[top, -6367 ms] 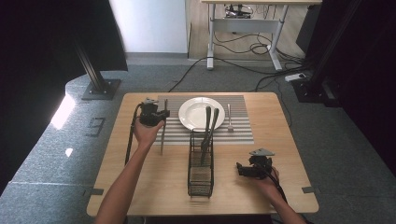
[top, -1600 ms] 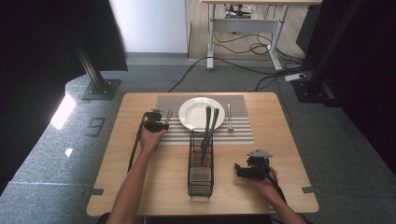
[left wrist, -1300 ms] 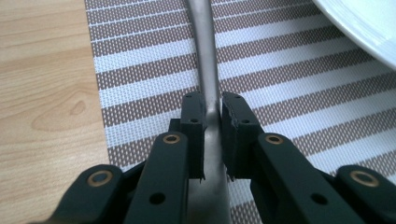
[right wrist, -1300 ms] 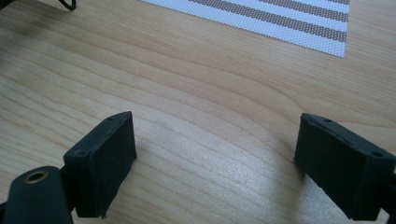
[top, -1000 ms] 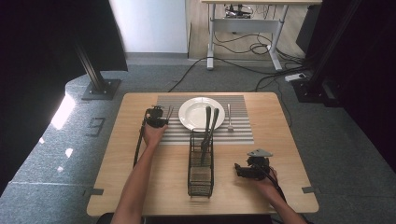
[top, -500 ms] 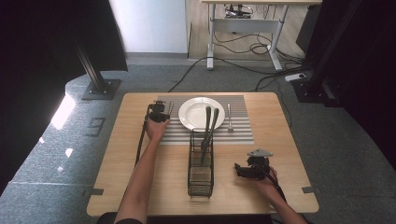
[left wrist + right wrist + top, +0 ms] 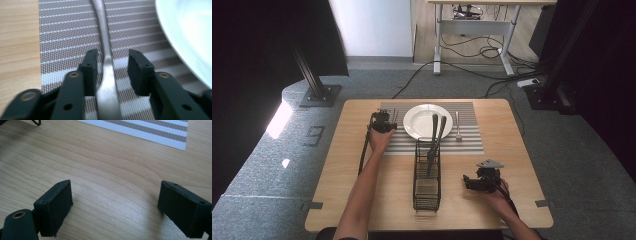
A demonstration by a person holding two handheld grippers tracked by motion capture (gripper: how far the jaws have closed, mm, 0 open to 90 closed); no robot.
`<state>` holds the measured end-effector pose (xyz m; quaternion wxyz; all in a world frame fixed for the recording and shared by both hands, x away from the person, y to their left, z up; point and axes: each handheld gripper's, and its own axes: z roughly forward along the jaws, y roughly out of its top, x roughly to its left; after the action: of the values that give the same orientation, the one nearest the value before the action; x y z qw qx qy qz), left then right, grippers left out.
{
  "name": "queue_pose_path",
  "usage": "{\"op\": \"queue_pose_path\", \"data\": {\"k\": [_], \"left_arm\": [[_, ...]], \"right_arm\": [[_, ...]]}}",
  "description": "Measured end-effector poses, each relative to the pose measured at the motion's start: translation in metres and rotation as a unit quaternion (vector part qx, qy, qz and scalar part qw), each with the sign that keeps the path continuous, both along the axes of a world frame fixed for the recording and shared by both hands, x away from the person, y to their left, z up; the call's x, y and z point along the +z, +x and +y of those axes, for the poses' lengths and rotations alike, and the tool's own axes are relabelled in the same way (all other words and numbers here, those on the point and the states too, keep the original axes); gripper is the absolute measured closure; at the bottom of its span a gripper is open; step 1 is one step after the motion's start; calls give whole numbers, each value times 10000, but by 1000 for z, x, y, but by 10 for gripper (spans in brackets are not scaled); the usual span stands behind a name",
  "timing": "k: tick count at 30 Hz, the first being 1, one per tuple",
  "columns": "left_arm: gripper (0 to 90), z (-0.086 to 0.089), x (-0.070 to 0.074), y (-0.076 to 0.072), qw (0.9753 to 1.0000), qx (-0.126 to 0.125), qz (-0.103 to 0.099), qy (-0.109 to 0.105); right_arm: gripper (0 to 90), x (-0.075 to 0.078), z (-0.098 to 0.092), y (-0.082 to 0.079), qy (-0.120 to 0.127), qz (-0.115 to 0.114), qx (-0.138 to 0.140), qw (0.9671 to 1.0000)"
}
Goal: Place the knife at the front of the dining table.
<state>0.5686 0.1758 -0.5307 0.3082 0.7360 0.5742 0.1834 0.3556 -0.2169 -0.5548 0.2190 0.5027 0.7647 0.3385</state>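
Two pieces of cutlery already lie on the striped placemat (image 7: 472, 142), one on each side of the white plate (image 7: 428, 121); the table setting looks well along.

Farthest left, the left gripper (image 7: 382, 122) sits low over the placemat's left edge. In the left gripper view its jaws stand a little apart on either side of a metal utensil handle (image 7: 106, 62), which lies flat on the mat and runs away from the camera, just beside the plate's rim (image 7: 190, 42). There is a gap between each pad and the metal, so the jaws straddle the handle and grip nothing. Whether it is a knife or a spoon cannot be told, since its working end is out of view. This piece seems laid in place, with only the gripper's lifting away left.

At the centre, the black wire caddy (image 7: 427, 175) stands on the wooden table (image 7: 337, 165) just below the placemat, and two dark-handled utensils (image 7: 435, 137) lean out of it toward the plate. These look like what remains to be set out.

Right of the plate, a fork (image 7: 457, 125) lies on the mat.

Farthest right, the right gripper (image 7: 468, 183) rests near the table's near edge, its jaws spread wide over bare wood in the right gripper view, holding nothing.
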Motion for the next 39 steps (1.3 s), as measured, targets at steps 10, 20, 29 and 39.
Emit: {"op": "queue_pose_path", "data": {"k": [10,20,29,39], "left_arm": [[561,13,1,-30,9994,-175,271,125],[570,6,1,-47,9986,-446,235,125],[576,-1,0,-47,9981,-431,242,355],[426,5,5,-53,9986,-431,-121,286]], "right_arm": [[126,0,1,-2,-35,-36,-9,10000],[125,0,1,-1,-17,-15,23,10000],[126,0,1,-2,-17,-16,23,10000],[125,0,1,-1,-15,-13,23,10000]]}}
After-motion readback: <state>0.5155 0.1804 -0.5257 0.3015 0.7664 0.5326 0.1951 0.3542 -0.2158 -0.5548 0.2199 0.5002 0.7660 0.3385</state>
